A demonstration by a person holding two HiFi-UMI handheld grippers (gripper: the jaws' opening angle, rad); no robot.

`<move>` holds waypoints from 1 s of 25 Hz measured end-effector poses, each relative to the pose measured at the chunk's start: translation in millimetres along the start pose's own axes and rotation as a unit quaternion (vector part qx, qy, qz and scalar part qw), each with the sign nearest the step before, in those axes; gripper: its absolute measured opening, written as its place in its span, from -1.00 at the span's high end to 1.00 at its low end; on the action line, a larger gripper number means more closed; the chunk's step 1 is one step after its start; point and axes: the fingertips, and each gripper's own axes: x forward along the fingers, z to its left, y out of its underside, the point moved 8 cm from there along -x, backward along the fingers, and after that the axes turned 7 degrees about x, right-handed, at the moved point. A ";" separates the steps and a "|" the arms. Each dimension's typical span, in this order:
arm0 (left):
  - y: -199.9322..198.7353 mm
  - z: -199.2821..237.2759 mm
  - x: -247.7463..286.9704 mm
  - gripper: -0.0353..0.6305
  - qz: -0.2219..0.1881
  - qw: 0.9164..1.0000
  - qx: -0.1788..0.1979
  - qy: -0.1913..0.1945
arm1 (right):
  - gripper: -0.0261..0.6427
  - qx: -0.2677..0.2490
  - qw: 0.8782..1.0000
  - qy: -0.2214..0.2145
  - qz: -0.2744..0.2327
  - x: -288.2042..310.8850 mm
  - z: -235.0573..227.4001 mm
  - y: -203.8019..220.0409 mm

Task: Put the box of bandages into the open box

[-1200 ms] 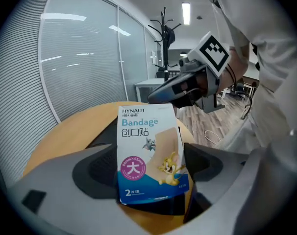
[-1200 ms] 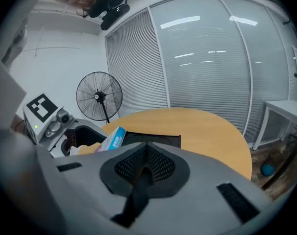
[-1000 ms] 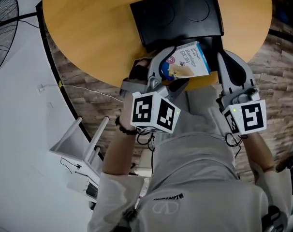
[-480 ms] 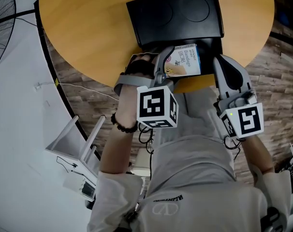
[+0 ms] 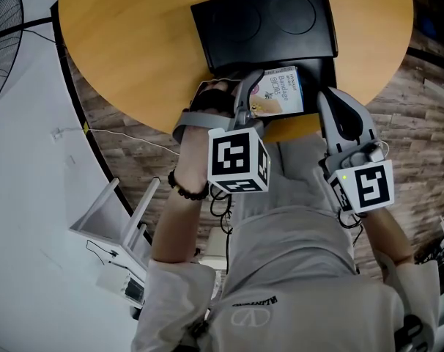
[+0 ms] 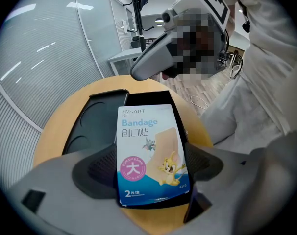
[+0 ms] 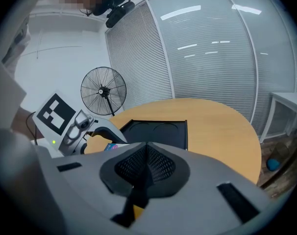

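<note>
The bandage box [image 5: 280,90], blue and beige with cartoon figures, is held flat and face up by my left gripper [image 5: 262,105], which is shut on it. It hangs over the near end of the open black box [image 5: 262,20] on the round wooden table [image 5: 134,42]. In the left gripper view the bandage box [image 6: 149,153] fills the gap between the jaws, with the black box [image 6: 97,116] beneath it. My right gripper [image 5: 328,101] sits just right of it at the table's near edge, shut with nothing in it; the right gripper view shows its pads [image 7: 158,163] pressed together.
The black box's far half has two round recesses. A standing fan [image 7: 103,91] stands beyond the table at the left. A white stand [image 5: 116,218] and a cable [image 5: 127,134] are on the floor at my left. Glass walls with blinds surround the table.
The left gripper has swung left and forward, turning the bandage box and carrying it over the black box's near end. The right gripper has edged slightly left.
</note>
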 end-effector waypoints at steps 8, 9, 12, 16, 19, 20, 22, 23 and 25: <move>-5.1 0.9 -2.2 -0.41 -0.011 1.000 0.002 0.005 | 0.87 0.005 1.000 0.011 -0.010 -3.6 -3.3 -1.3; -4.8 -0.6 -1.1 -0.41 -0.013 1.000 0.000 0.009 | 0.87 0.006 1.000 0.012 -0.012 -3.9 -3.1 -0.9; -4.8 -2.4 0.3 -0.42 -0.014 1.000 -0.002 0.013 | 0.87 0.007 1.000 0.015 -0.016 -5.6 -3.5 0.2; -8.5 -1.9 -0.5 -0.42 -0.020 1.000 -0.004 0.011 | 0.87 0.007 1.000 0.018 -0.020 -9.2 -4.4 -0.4; -10.1 -0.2 -1.9 -0.43 -0.012 1.000 -0.001 0.013 | 0.87 0.008 1.000 0.017 -0.021 -9.8 -4.5 -0.5; -10.1 0.3 -1.8 -0.43 -0.011 1.000 0.002 0.011 | 0.87 0.008 1.000 0.017 -0.021 -9.6 -4.5 -0.7; -9.4 1.8 -2.2 -0.43 -0.009 1.000 0.005 0.007 | 0.87 0.008 1.000 0.016 -0.021 -8.7 -4.5 -1.5; -8.7 2.7 -2.8 -0.43 -0.009 1.000 0.006 0.004 | 0.87 0.007 1.000 0.015 -0.020 -8.2 -4.5 -2.2; -6.7 5.2 -6.0 -0.43 -0.013 1.000 0.003 -0.003 | 0.87 0.007 1.000 0.015 -0.021 -7.2 -4.0 -4.1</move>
